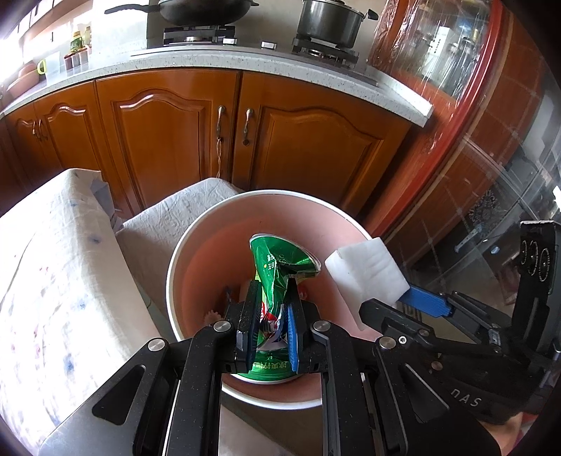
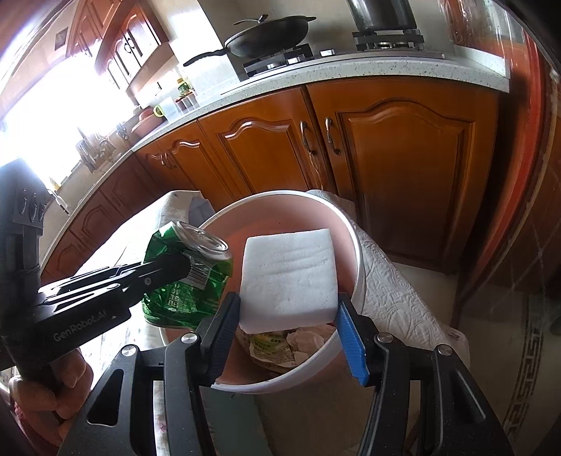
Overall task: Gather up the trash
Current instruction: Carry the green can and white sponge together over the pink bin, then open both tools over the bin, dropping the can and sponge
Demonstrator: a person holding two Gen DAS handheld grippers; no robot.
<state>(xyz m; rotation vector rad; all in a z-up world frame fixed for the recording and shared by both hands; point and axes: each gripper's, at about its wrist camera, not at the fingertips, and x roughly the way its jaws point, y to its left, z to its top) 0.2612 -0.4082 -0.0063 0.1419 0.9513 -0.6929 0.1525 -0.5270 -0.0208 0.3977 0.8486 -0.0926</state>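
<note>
The wooden cabinets (image 1: 168,140) are filling the background from nine to three o'clock, with the speckled worktop (image 1: 217,61) above them carrying a black wok (image 2: 270,35) and a steel pot (image 1: 331,22) at twelve. Below me the pink bin (image 2: 350,224) is sitting between cloth-covered furniture (image 1: 56,266), with crumpled wrappers (image 2: 280,345) lying at its bottom. My right fingers (image 2: 287,328) are clamping a white foam block (image 2: 291,273) by its two sides, holding it over the bin's mouth. At nine o'clock of the block, my left fingers (image 1: 270,322) are squeezing a crushed green can (image 1: 277,259) nearly flat, hanging it over the bin's left side, just beside the foam.
</note>
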